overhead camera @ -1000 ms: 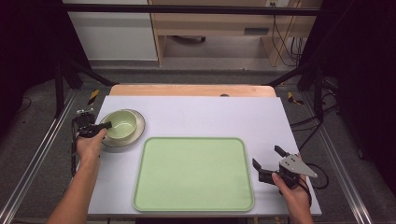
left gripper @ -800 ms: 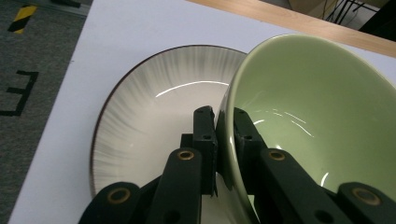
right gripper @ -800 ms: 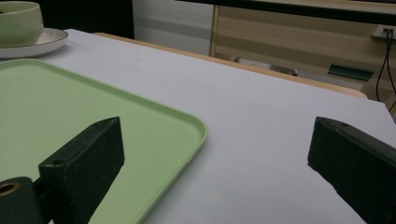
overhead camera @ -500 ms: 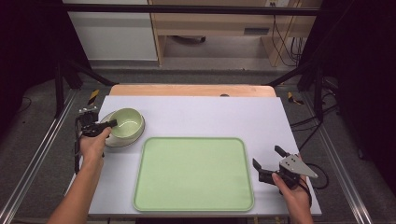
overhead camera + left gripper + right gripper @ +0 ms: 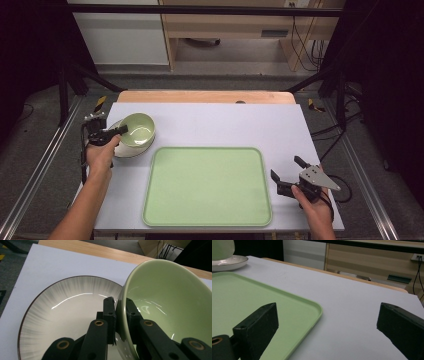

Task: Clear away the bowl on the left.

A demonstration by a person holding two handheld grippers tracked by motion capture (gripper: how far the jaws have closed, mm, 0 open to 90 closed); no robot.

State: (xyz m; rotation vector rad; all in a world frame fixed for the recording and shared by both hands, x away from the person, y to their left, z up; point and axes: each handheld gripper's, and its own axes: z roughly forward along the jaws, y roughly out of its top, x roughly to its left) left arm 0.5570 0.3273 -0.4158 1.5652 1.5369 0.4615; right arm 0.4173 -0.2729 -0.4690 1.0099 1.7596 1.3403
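Left gripper (image 5: 121,130): jaws clamped on rim of green bowl (image 5: 137,129), tilted over plate (image 5: 131,149), near table (image 5: 210,120) left edge. Right gripper (image 5: 288,169): jaws wide, empty, beside green tray (image 5: 207,185), near right corner.

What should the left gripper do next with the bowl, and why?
Probably carry the bowl across to the tray and set it down there. The left gripper is clamped on the bowl's rim, the bowl is tilted and lifted off the plate, and the tray beside it is bare.
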